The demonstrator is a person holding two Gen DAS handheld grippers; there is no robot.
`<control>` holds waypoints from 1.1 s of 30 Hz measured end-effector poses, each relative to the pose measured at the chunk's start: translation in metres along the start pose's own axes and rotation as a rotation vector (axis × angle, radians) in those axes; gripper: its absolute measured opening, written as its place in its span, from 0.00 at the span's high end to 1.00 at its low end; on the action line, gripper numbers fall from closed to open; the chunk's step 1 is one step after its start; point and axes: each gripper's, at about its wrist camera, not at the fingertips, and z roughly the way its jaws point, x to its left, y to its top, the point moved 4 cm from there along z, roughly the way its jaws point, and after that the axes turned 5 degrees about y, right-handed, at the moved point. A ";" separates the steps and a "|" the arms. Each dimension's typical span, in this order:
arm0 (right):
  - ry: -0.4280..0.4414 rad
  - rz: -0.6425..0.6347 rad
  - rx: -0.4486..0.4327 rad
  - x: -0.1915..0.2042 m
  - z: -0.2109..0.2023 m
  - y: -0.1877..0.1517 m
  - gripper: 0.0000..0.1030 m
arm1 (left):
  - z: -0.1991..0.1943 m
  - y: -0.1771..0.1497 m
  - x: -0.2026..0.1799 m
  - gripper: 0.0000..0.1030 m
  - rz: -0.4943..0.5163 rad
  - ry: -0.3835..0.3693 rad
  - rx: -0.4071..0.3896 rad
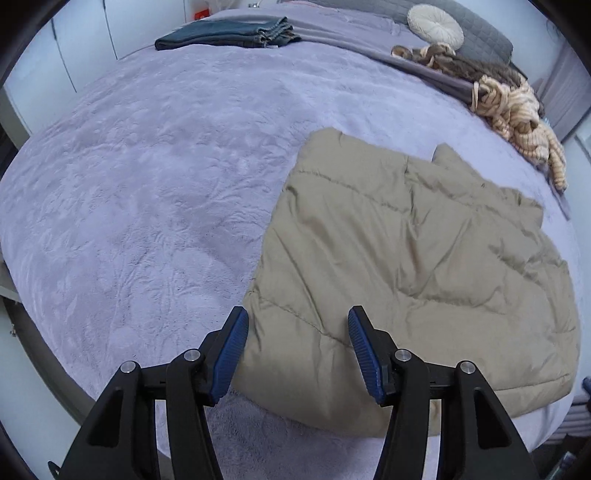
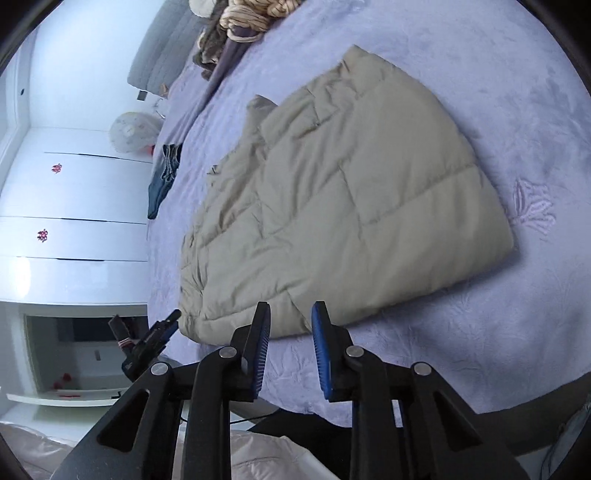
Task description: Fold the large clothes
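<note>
Left gripper [image 1: 297,325] apart over folded tan quilted coat [image 1: 406,277], right gripper [image 2: 290,321] narrowly apart, empty, lavender bedspread [image 1: 147,184] beneath.

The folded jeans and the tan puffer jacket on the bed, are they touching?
Apart. The left wrist view shows the jeans far up the bed, with bare blanket between them and the jacket.

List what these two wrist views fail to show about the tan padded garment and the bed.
- Tan padded garment: its underside and folded-in layers, hidden in both views by its own top layer.
- Left wrist view: garment's right edge, cut by the frame.
- Folded jeans, right wrist view: too small for detail.
- Bed: near edge behind the gripper bodies.
</note>
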 end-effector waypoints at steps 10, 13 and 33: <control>-0.194 0.261 -0.024 -0.083 0.039 0.010 0.87 | 0.029 -0.006 -0.001 0.25 0.021 0.024 0.118; -0.215 0.265 -0.038 -0.075 0.030 0.005 0.82 | 0.013 -0.004 -0.002 0.25 0.054 0.050 0.105; -0.355 -0.082 0.030 0.031 0.060 0.002 0.14 | -0.052 -0.013 -0.052 0.00 0.130 -0.031 0.047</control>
